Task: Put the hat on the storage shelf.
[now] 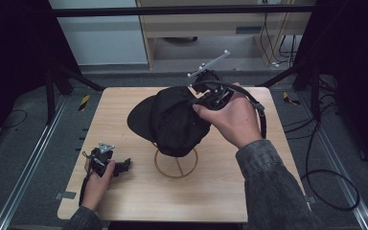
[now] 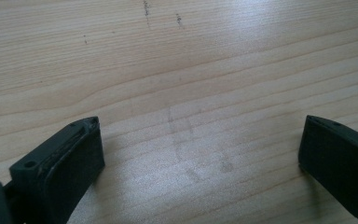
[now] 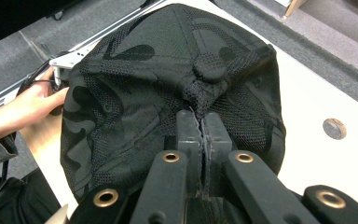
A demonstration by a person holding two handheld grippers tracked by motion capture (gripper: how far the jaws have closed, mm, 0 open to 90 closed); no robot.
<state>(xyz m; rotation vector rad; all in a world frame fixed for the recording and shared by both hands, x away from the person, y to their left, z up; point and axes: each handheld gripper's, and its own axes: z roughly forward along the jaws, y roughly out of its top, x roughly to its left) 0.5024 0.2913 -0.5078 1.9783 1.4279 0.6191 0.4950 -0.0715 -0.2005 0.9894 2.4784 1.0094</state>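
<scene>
- The right hand-held gripper (image 3: 200, 123) is closed on the crown fabric of the black cap (image 1: 177, 120), just below its top button.
- The cap sits over a wire stand (image 1: 176, 164) at the tabletop (image 1: 124, 201) centre.
- The left hand-held gripper (image 2: 200, 144) rests around 8 o'clock on the tabletop, jaws wide apart, holding nothing.

Dim overhead lighting leaves dark surroundings; soft glare sheens the table (image 2: 242, 42), and the near claw tips appear blurred.

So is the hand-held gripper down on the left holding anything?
No, the left hand-held gripper has its jaws spread wide over the bare light wooden table, with nothing between them.
</scene>
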